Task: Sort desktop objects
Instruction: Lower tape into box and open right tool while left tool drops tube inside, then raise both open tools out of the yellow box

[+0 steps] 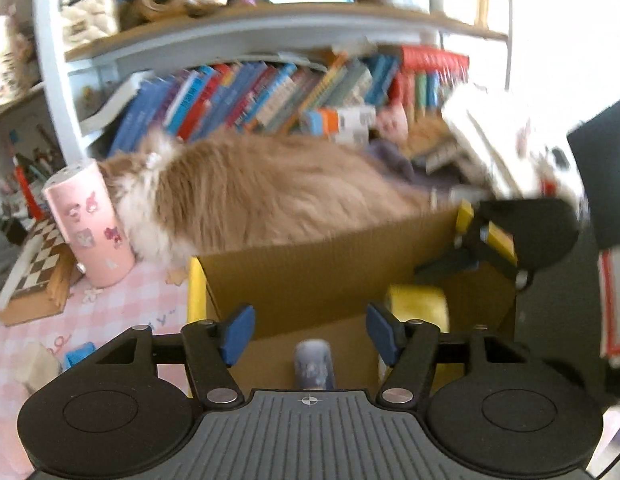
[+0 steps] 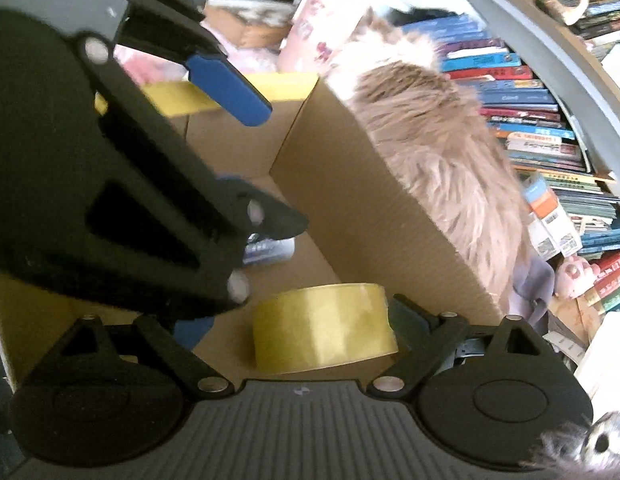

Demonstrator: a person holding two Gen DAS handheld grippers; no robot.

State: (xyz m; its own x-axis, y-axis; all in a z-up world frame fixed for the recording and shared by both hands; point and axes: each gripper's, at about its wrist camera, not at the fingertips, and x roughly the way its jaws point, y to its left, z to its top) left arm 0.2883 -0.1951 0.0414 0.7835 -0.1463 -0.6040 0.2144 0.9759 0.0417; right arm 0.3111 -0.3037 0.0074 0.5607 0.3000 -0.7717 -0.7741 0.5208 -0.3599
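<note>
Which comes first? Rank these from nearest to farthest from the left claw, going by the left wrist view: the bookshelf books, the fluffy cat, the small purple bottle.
1. Small purple bottle: in the cardboard box, just below the left claw.
2. Fluffy cat: behind the box's far wall.
3. Bookshelf books: at the back, above the cat.

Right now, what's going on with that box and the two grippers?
A person is sorting desk items into a cardboard box. The right hand-held gripper straddles a roll of yellow tape inside it. The left hand-held gripper is open above a small purple container on the box floor. A fluffy cat lies behind.
</note>
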